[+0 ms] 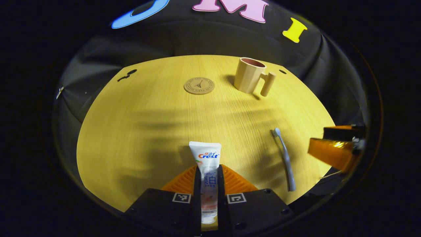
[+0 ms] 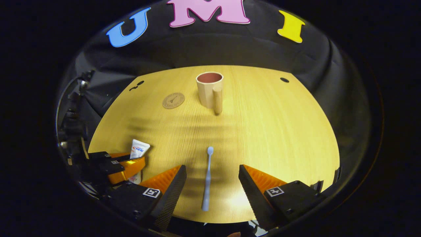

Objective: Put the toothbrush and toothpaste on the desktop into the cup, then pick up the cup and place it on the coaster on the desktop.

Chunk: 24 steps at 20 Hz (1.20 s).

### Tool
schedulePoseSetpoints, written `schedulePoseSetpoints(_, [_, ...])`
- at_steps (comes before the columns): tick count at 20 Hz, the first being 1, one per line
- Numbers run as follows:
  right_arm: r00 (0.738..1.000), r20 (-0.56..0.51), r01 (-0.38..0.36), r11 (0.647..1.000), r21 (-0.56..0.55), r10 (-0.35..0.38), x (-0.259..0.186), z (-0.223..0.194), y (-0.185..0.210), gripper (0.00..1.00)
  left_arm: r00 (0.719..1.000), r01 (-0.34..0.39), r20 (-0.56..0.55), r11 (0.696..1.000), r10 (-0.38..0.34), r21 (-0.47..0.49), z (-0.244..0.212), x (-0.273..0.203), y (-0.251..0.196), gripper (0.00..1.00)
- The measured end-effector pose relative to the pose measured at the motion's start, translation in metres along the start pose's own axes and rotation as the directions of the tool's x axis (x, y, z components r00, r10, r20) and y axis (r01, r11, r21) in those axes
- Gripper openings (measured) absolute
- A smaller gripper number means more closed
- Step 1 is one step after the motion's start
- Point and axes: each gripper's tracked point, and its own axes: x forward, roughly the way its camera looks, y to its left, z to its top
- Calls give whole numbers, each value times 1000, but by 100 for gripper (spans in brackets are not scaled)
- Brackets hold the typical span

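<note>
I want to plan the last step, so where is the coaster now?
In the right gripper view the coaster lies flat on the far part of the table, just left of the cup and apart from it.

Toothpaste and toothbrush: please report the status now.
Left hand-held gripper shut on toothpaste. Right hand-held gripper open, straddling toothbrush lying on desktop. Cup upright, empty, beside coaster. Nothing in the way.
</note>
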Motion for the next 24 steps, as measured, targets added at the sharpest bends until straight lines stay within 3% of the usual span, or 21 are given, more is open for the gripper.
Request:
schedulePoseSetpoints(3, [998,-67,16,1000,23,-15,19,-16,5,98,999,21,25,1000,-20,-16,5,-16,10,25])
schedulePoseSetpoints(7, [993,-112,42,999,-2,-42,43,-23,4,87,999,21,46,999,-19,-33,3,-30,26,25])
schedulePoseSetpoints(8, [991,-124,55,998,-13,-56,48,-26,1,83,999,16,48,999,-14,-32,1,-32,30,29])
schedulePoseSetpoints(11, [983,-162,81,996,-35,-85,61,-35,-3,80,999,1,46,1000,1,-29,-7,-37,41,29])
schedulePoseSetpoints(13, [980,-185,72,997,-39,-78,65,-40,-2,76,999,-9,45,999,11,-34,-11,-40,48,25])
schedulePoseSetpoints(15, [979,-190,62,997,-52,-70,65,-40,0,64,999,-15,45,999,17,-43,-13,-43,52,29])
schedulePoseSetpoints(17, [977,-200,61,997,-50,-70,65,-42,0,56,999,-23,44,999,25,-46,-16,-44,55,25])
schedulePoseSetpoints(18, [976,-206,62,997,-47,-70,66,-42,-2,50,999,-27,43,999,29,-45,-16,-45,56,29])
schedulePoseSetpoints(19, [974,-213,65,997,-46,-74,66,-43,-3,42,999,-30,40,999,32,-45,-19,-46,56,29])
schedulePoseSetpoints(20, [971,-228,60,997,-40,-68,66,-44,-3,22,999,-34,38,998,35,-45,-20,-47,57,29])
schedulePoseSetpoints(22, [965,-254,65,997,-30,-71,65,-45,-4,12,999,-39,32,998,41,-50,-24,-48,57,25])
schedulePoseSetpoints(24, [964,-261,54,998,-32,-61,64,-46,-2,10,999,-42,32,997,44,-59,-26,-50,55,25])
